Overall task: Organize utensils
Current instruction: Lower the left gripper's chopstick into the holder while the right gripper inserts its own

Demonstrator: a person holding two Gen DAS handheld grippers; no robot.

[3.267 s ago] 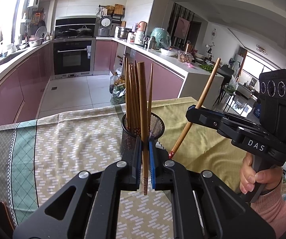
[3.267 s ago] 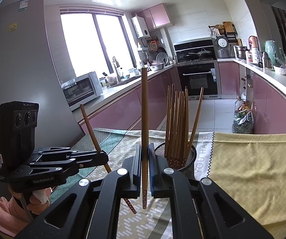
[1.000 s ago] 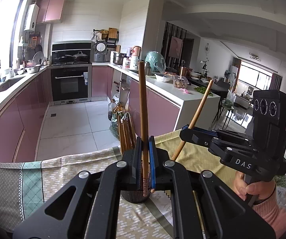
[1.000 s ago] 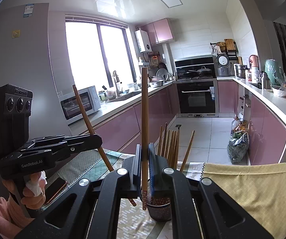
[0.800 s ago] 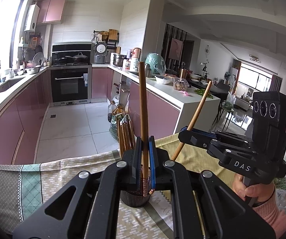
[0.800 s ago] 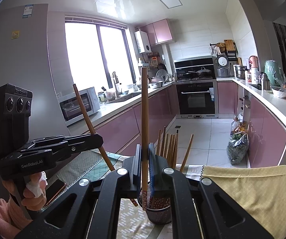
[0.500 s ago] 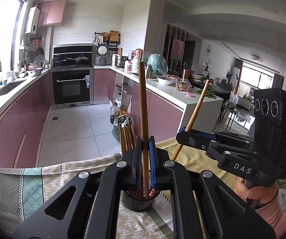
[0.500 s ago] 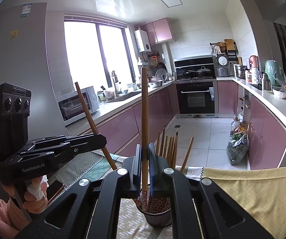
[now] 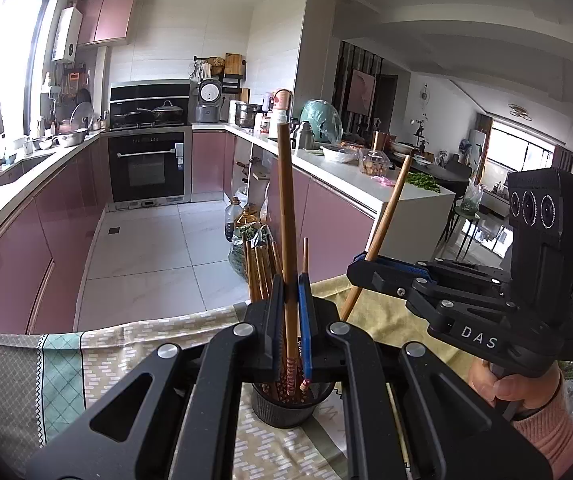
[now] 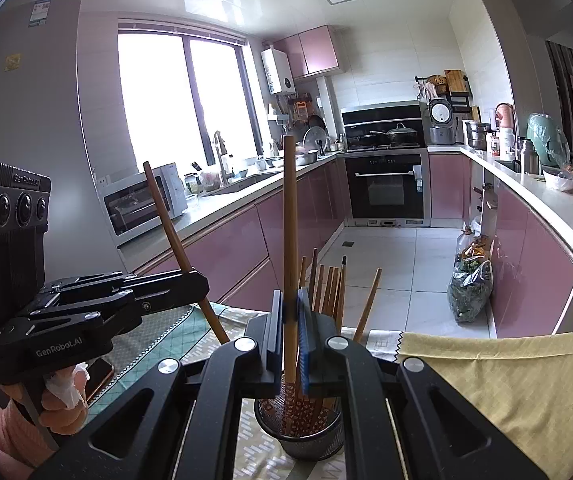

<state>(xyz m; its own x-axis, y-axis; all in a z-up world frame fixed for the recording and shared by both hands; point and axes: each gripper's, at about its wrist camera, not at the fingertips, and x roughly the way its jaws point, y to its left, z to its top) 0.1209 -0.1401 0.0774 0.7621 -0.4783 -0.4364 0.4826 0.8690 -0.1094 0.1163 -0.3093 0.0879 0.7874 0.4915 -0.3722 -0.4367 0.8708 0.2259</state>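
My left gripper (image 9: 290, 320) is shut on an upright wooden chopstick (image 9: 285, 208). Its patterned tip hangs in the mouth of the black mesh holder (image 9: 290, 410) just below. Several chopsticks (image 9: 258, 270) stand in that holder. At the right, my right gripper (image 9: 360, 270) is shut on a second, leaning chopstick (image 9: 388, 220), whose tip also reaches the holder's mouth. In the right wrist view, the right gripper (image 10: 291, 334) grips its chopstick (image 10: 289, 216) above the holder (image 10: 306, 438). The left gripper (image 10: 196, 284) comes in from the left with its chopstick (image 10: 164, 212).
The holder stands on a patterned tablecloth (image 9: 134, 344) next to a yellow cloth (image 10: 498, 376). A phone (image 10: 98, 374) lies on the table at the left. The table's far edge drops to the kitchen floor (image 9: 142, 248). A person's hands (image 9: 526, 390) hold both grippers.
Since the earliest frames both grippers have come over the holder with their chopsticks. Over the last second the two tips have edged into its mouth. Both grips are unchanged.
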